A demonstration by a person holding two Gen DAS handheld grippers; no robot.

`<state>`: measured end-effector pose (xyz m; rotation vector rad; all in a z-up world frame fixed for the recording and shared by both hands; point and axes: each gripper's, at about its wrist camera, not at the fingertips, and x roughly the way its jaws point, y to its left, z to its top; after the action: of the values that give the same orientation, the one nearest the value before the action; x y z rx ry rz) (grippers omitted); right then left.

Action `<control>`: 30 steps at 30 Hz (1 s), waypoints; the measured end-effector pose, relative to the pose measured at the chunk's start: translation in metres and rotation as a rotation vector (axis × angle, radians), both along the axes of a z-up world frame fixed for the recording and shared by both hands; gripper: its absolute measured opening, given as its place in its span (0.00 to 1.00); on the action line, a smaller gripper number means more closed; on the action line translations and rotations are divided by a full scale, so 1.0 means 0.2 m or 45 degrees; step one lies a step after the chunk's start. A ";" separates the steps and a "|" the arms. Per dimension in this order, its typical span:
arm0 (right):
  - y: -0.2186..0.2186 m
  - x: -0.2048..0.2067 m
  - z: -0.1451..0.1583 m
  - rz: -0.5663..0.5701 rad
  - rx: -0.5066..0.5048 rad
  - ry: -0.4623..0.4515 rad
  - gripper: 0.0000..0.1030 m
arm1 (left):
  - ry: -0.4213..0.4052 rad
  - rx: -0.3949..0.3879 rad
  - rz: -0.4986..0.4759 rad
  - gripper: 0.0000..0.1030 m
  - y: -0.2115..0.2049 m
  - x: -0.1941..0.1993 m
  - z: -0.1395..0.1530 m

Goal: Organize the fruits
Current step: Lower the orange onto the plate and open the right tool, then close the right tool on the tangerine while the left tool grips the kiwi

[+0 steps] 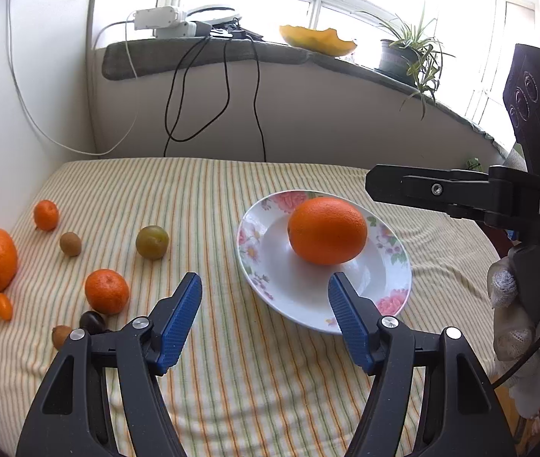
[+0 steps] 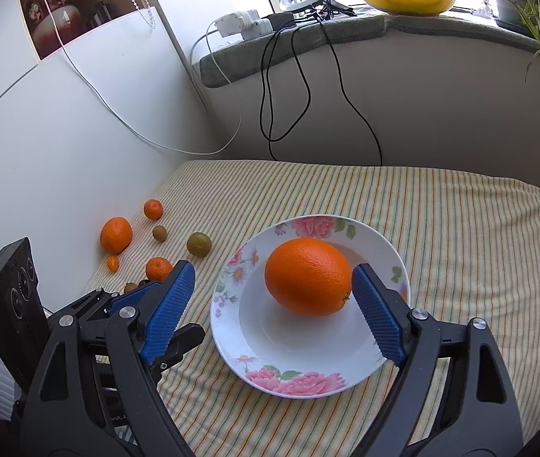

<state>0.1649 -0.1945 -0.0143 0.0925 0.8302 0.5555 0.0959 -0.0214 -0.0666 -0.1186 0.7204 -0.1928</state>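
Orange (image 2: pixel 308 282): lies alone on the floral plate (image 2: pixel 296 358).
Loose fruit (image 1: pixel 107 291): scattered on the striped cloth (image 1: pixel 231 381), left of the plate.
Left gripper (image 1: pixel 264 320): fingers spread, empty.
Right gripper (image 2: pixel 273 306): fingers spread around the orange.

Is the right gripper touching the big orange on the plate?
Cannot tell. In the right wrist view the right gripper is open around the big orange on the plate; one jaw's tip meets the orange's outline, but no gap or contact shows plainly.
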 end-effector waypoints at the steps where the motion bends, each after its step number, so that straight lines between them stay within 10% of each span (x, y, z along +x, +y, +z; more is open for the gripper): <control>1: 0.02 -0.01 0.00 0.015 -0.013 -0.001 0.86 | -0.002 0.000 0.011 0.67 0.03 -0.02 0.00; 16: 0.41 -0.17 -0.02 0.254 -0.066 -0.067 0.84 | 0.032 -0.019 0.296 0.66 0.59 -0.31 -0.10; 30: 0.74 -0.11 -0.21 0.394 -0.056 0.122 0.57 | 0.092 -0.108 0.270 0.38 0.69 -0.26 -0.21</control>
<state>0.1428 -0.0467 -0.0562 -0.0518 0.9569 0.8284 0.0446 0.1175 -0.1081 -0.2825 0.7665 -0.0160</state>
